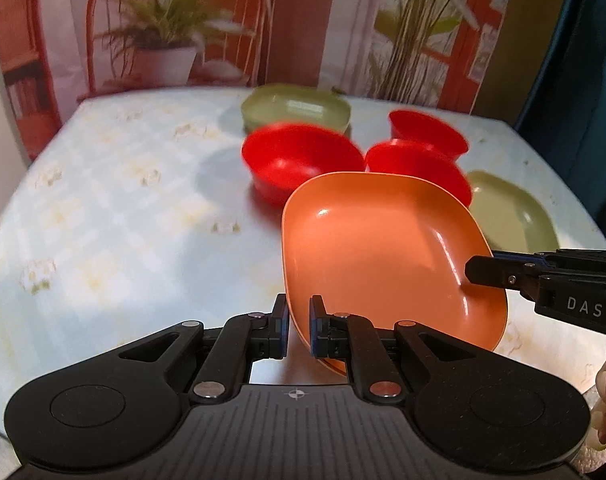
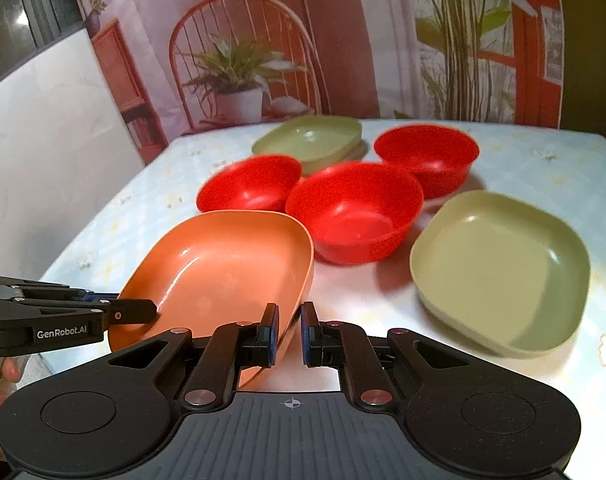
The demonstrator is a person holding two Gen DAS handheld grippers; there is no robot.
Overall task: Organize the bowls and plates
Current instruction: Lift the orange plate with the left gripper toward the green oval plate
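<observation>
An orange square plate is held up between both grippers, tilted above the table. My left gripper is shut on its left rim. My right gripper is shut on its right rim; the plate also shows in the right wrist view. Three red bowls stand behind it. A green plate lies on the right, and a stack of green plates sits at the back.
The table has a pale blue flowered cloth. A printed backdrop with a chair and plants hangs behind the far edge. A white wall is on the left.
</observation>
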